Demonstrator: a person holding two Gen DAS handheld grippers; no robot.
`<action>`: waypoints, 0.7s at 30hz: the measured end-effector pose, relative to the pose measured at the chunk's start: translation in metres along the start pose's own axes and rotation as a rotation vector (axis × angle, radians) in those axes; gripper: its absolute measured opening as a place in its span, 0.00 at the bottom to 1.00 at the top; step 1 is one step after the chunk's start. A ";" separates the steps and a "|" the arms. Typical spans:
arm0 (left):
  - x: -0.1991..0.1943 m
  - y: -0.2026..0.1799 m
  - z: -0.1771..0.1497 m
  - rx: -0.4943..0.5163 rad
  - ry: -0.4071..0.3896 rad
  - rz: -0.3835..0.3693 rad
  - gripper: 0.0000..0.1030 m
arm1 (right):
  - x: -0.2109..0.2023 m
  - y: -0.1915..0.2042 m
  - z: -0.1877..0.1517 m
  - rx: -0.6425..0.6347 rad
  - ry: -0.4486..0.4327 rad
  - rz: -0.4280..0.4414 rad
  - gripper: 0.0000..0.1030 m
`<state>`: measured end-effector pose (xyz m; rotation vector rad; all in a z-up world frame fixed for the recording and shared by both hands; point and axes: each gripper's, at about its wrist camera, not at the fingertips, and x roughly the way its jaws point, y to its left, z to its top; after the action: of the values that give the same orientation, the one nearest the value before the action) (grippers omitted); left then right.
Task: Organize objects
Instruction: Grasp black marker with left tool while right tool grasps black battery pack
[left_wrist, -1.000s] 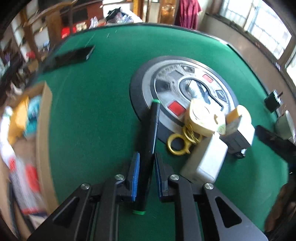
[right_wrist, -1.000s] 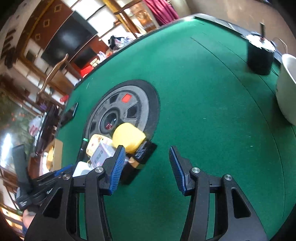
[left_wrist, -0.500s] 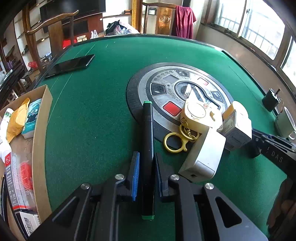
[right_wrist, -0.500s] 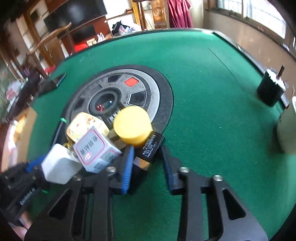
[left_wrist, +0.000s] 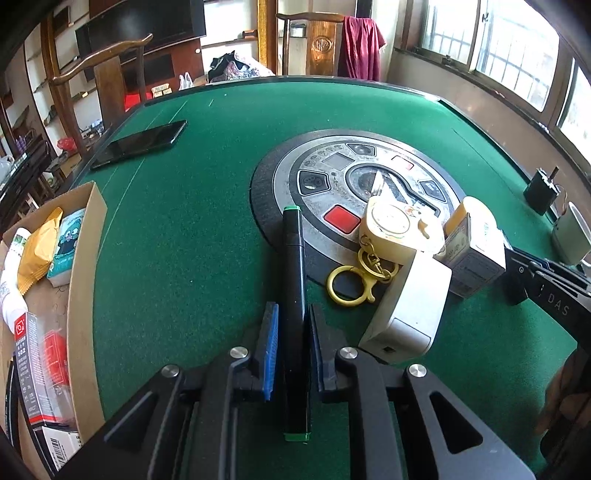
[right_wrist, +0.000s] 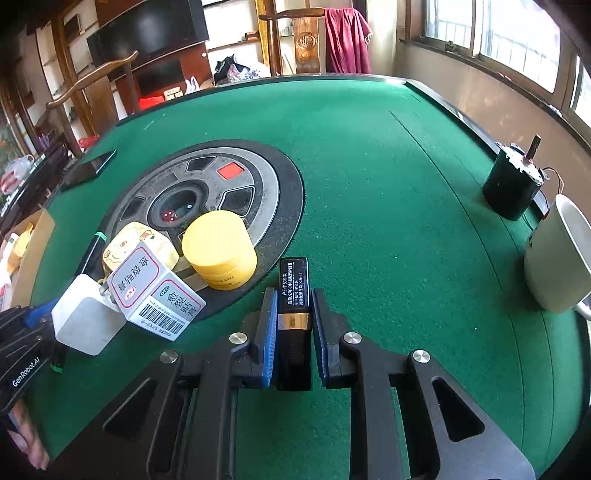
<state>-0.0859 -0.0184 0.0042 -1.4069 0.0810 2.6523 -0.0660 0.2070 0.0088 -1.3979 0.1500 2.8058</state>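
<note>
My left gripper (left_wrist: 290, 314) is shut on a black marker with green ends (left_wrist: 293, 288) that points toward the round centre panel (left_wrist: 332, 177). My right gripper (right_wrist: 293, 299) is shut on a black rectangular tube with a gold band (right_wrist: 293, 306). Between them lies a cluster: a white charger block (left_wrist: 410, 310), a cream round case with gold key rings (left_wrist: 395, 229), a white medicine box (right_wrist: 155, 291) and a yellow round jar (right_wrist: 219, 251). My right gripper also shows at the right edge of the left wrist view (left_wrist: 517, 275).
A cardboard box (left_wrist: 83, 266) with packets stands at the table's left edge. A black phone (left_wrist: 140, 142) lies at the far left. A black motor (right_wrist: 511, 184) and a white cup (right_wrist: 557, 254) stand at the right edge. Wooden chairs stand behind the green table.
My right gripper has moved onto the black tube beside the jar and shut on it. My left gripper has kept hold of the marker and levelled out.
</note>
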 end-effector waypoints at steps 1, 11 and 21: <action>0.000 0.000 -0.001 -0.001 -0.002 0.001 0.13 | -0.001 0.000 -0.001 0.001 -0.003 0.003 0.16; -0.002 0.009 0.000 -0.051 -0.016 -0.026 0.13 | -0.010 0.006 0.000 0.028 -0.015 0.080 0.16; -0.020 0.007 0.002 -0.056 -0.112 0.015 0.13 | -0.025 0.003 0.007 0.061 -0.086 0.138 0.16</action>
<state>-0.0776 -0.0267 0.0218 -1.2752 0.0059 2.7599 -0.0561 0.2053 0.0331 -1.2997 0.3417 2.9372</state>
